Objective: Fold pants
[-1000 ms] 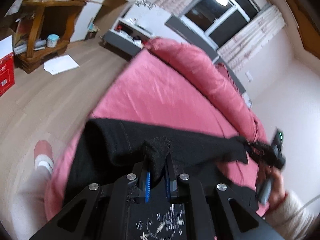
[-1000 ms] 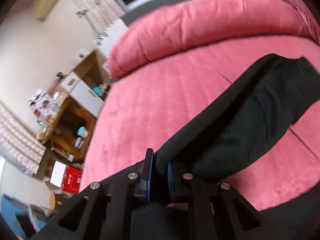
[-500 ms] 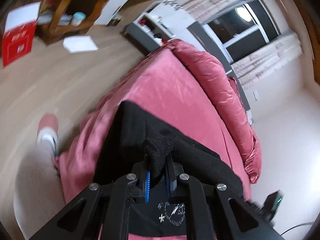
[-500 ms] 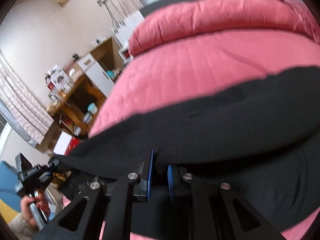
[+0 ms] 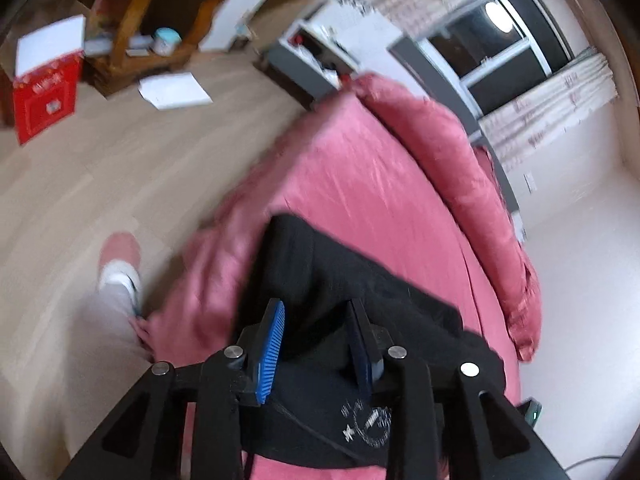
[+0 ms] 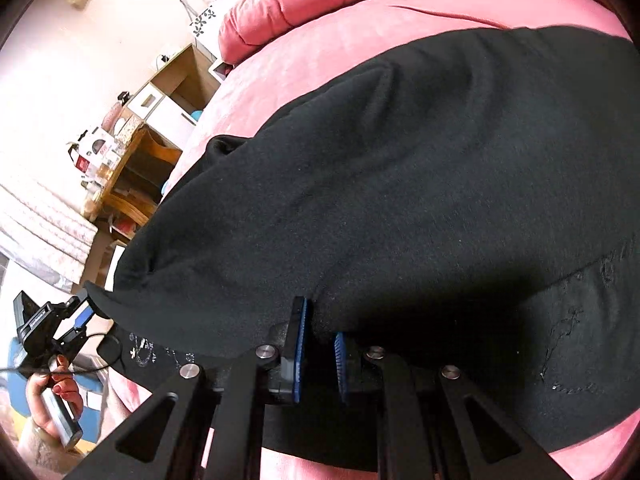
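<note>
The left gripper point(image 5: 318, 334) hangs over the near end of the black pants point(image 5: 344, 280), its blue-padded fingers point(image 5: 272, 350) spread wide with nothing between them, the cloth lying loose below. In the right wrist view, the right gripper point(image 6: 318, 344) stands with its two blue pads point(image 6: 300, 352) a narrow gap apart, and a fold of the pants point(image 6: 400, 184) sits between them at the tips; whether the pads actually press that fold cannot be told. The pants lie doubled over on the pink bed point(image 5: 372, 184), a top layer folded onto a lower one that carries pale embroidery point(image 6: 568, 344), and they cover the near part of the bed up to the edge closest to both cameras. Off the bed's near left corner, in the right wrist view, the left gripper point(image 6: 78, 320) shows again, held in the person's left hand point(image 6: 56, 396), its tips right at the corner of the pants. Beside the bed on that side, a pale trouser leg and a pink slipper point(image 5: 120, 250) stand on the wooden floor point(image 5: 120, 168). Farther across the floor from the bed lie white sheets of paper point(image 5: 174, 90) and a red box point(image 5: 46, 92), next to a wooden shelf unit point(image 5: 152, 20). At the far end of the bed a rolled pink duvet point(image 5: 452, 152) runs along its edge, and past that a dark window point(image 5: 500, 40) with pale curtains point(image 5: 548, 108).
</note>
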